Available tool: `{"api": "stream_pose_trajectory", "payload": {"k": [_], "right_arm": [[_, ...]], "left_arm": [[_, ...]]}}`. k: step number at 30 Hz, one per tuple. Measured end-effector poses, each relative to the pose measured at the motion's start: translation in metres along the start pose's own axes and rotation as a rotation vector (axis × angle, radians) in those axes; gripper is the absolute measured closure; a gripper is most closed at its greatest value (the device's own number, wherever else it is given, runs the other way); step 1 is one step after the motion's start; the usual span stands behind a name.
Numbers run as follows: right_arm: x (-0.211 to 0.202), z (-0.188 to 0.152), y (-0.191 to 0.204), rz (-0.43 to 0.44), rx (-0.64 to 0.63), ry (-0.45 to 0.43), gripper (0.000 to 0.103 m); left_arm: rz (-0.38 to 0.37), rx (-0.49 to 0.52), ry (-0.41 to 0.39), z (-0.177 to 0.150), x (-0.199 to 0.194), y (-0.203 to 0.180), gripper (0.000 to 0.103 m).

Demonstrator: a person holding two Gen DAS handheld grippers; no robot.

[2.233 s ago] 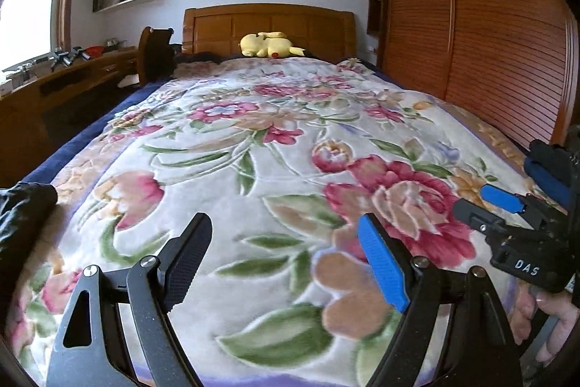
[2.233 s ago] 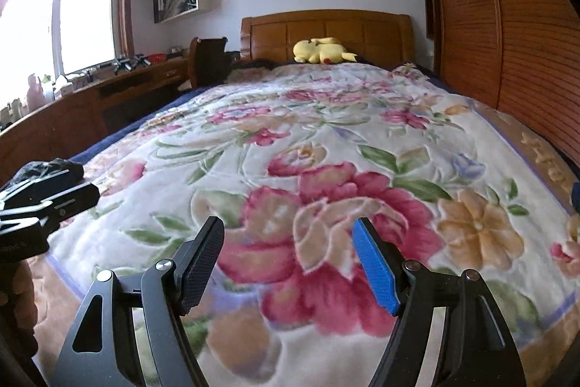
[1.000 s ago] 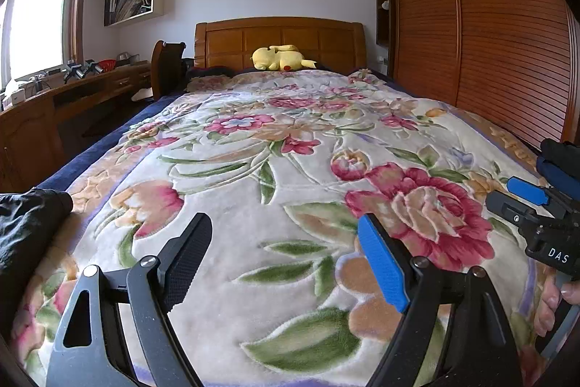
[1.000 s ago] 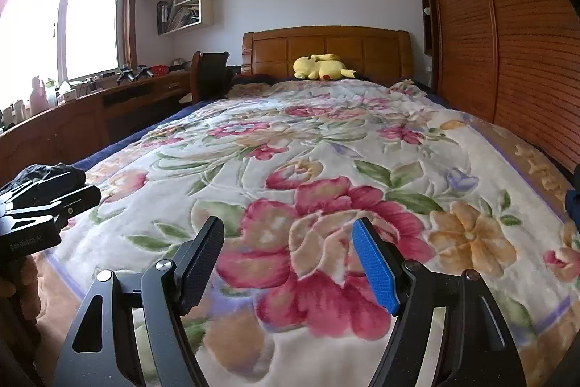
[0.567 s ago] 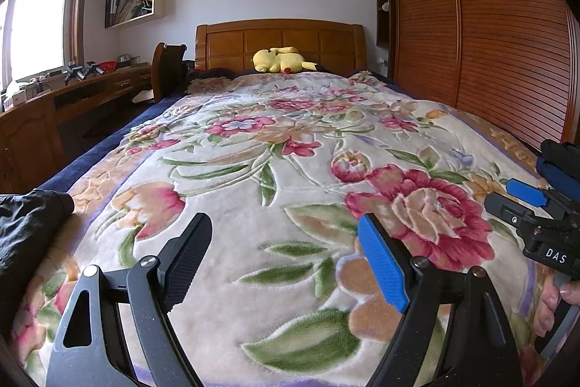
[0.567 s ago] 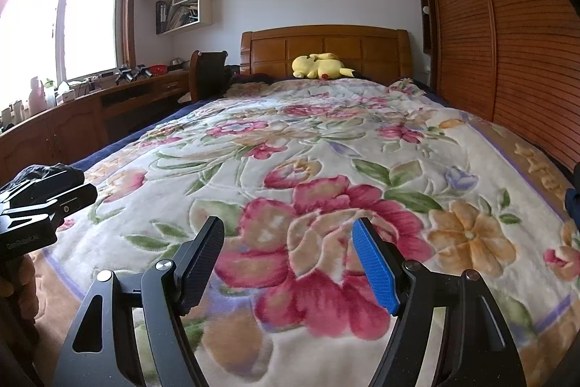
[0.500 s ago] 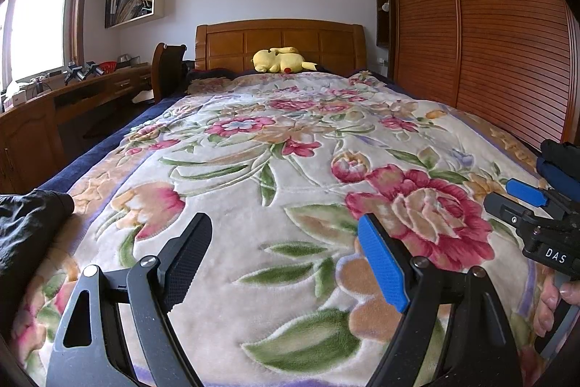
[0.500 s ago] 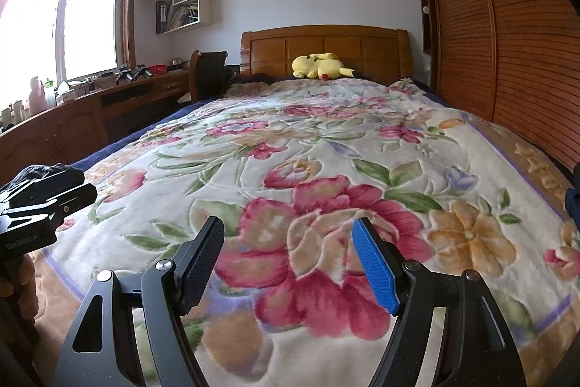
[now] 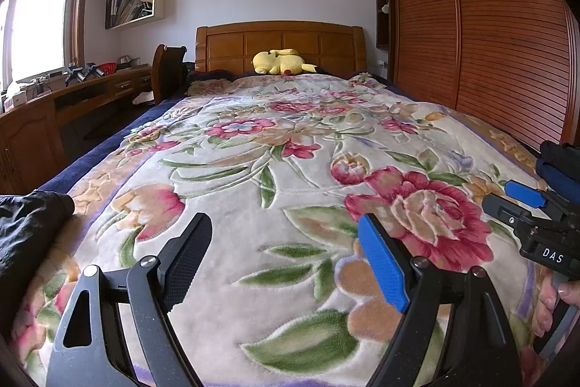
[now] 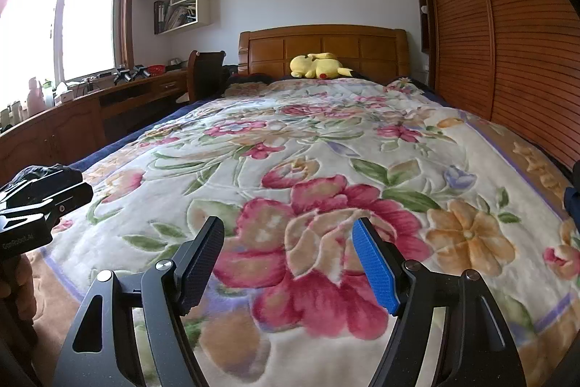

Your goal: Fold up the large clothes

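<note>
The dark garment (image 9: 25,234) lay bunched at the bed's near left corner on the floral blanket (image 9: 290,169), left of the left gripper (image 9: 286,260), the nearer one. The right gripper (image 10: 290,263) hung farther off. Both jaws stood wide, empty.

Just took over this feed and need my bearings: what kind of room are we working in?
A home bedroom, almost certainly. A large bed with a floral blanket and wooden headboard fills the view, a yellow plush toy lies at its head, and a slatted wooden wardrobe lines one side.
</note>
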State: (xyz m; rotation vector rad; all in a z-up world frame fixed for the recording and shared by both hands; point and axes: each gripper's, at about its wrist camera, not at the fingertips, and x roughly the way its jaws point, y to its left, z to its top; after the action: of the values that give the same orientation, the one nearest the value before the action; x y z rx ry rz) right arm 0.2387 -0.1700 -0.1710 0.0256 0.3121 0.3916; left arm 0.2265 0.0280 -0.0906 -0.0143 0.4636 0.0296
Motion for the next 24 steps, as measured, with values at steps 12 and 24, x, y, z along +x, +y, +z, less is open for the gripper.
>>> {"api": "stream_pose_trajectory", "payload": {"k": [12,24], "right_arm": [[0.0002,0.0001,-0.0023,-0.003,0.001,-0.002,0.028],[-0.0019,0.0006,-0.0032,-0.010,-0.005,-0.010,0.028]], "left_arm": [[0.000,0.000,-0.002,-0.0003,-0.0003,-0.0010,0.020],[0.000,0.001,-0.001,-0.0010,-0.0001,-0.0009,0.020]]}}
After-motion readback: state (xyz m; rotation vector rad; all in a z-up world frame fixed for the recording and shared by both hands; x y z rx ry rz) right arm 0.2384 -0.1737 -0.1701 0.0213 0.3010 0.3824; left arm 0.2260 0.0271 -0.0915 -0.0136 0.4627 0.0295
